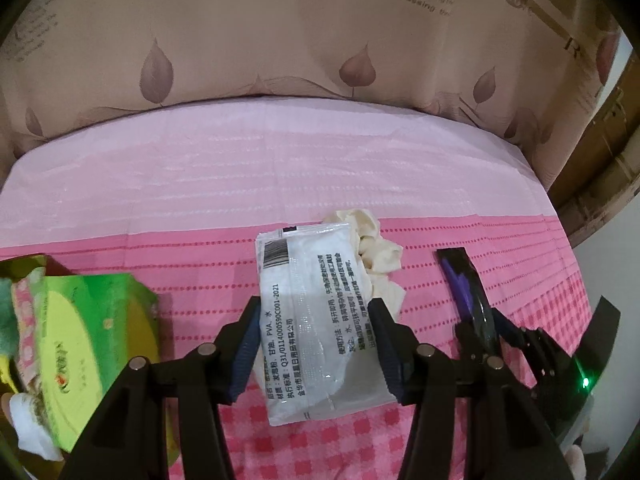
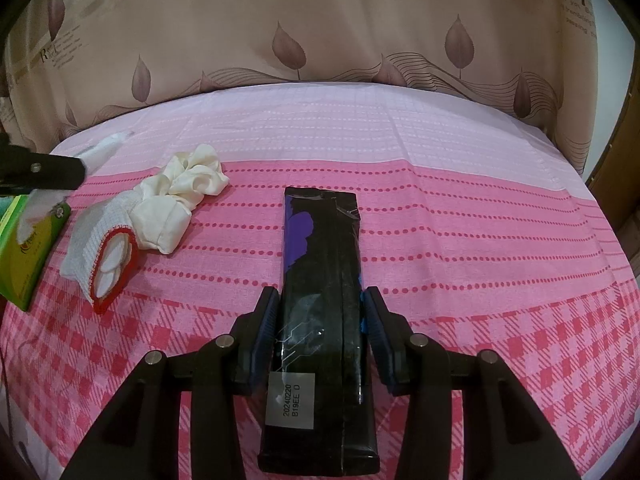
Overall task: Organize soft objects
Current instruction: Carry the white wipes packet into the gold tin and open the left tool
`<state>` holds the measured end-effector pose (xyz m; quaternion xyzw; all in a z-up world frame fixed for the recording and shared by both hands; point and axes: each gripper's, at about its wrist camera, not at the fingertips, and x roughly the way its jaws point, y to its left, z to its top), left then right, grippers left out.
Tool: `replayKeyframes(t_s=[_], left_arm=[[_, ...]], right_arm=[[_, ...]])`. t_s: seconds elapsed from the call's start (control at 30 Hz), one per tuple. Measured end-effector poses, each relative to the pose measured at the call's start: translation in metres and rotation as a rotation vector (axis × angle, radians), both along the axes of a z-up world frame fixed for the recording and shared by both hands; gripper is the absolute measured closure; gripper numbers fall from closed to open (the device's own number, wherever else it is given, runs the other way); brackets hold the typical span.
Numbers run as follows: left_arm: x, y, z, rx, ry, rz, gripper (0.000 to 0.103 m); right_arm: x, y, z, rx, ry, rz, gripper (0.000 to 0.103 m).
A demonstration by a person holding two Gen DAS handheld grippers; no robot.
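Observation:
My left gripper (image 1: 316, 308) is shut on a white printed sachet (image 1: 308, 320), held by its long sides above the pink bedsheet. Behind the sachet lies a crumpled cream cloth (image 1: 380, 252), which the right wrist view shows as a cream cloth (image 2: 188, 184) touching a white knit glove with a red cuff (image 2: 96, 248). My right gripper (image 2: 320, 296) is shut on a long black pack with purple print (image 2: 320, 280), which points away from me. The same black pack (image 1: 468, 292) shows at the right of the left wrist view.
A green box (image 1: 92, 344) holding soft items stands at the left, seen again as a green box (image 2: 24, 256). The pink sheet (image 2: 440, 152) ends at a beige leaf-print backing (image 2: 320, 20). Wooden furniture (image 1: 600, 160) borders the right side.

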<state>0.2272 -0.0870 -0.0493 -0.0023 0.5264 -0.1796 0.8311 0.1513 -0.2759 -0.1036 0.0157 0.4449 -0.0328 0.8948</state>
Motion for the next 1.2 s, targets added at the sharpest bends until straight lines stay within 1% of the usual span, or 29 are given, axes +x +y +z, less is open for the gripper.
replayKeyframes(t_s=[0.1,0.3,0.53,0.9,1.2], left_arm=[[-0.011,0.003,0.007,0.012,-0.028,-0.006,0.05],[-0.028,0.01,0.022,0.022,-0.056,-0.018,0.05],[-0.046,0.03,0.036,0.044,-0.081,-0.022,0.05],[-0.06,0.088,0.052,0.114,-0.128,0.048,0.05],[-0.062,0.155,0.055,0.17,-0.145,0.154,0.05]], right_arm=[[-0.001,0.001,0.0,-0.002,0.0,0.0,0.061],[-0.001,0.002,0.0,-0.003,0.0,0.0,0.061],[-0.001,0.002,0.0,-0.003,0.0,0.0,0.061],[0.0,0.001,0.0,-0.006,0.0,0.001,0.061],[-0.001,0.002,-0.001,-0.008,0.0,0.001,0.061]])
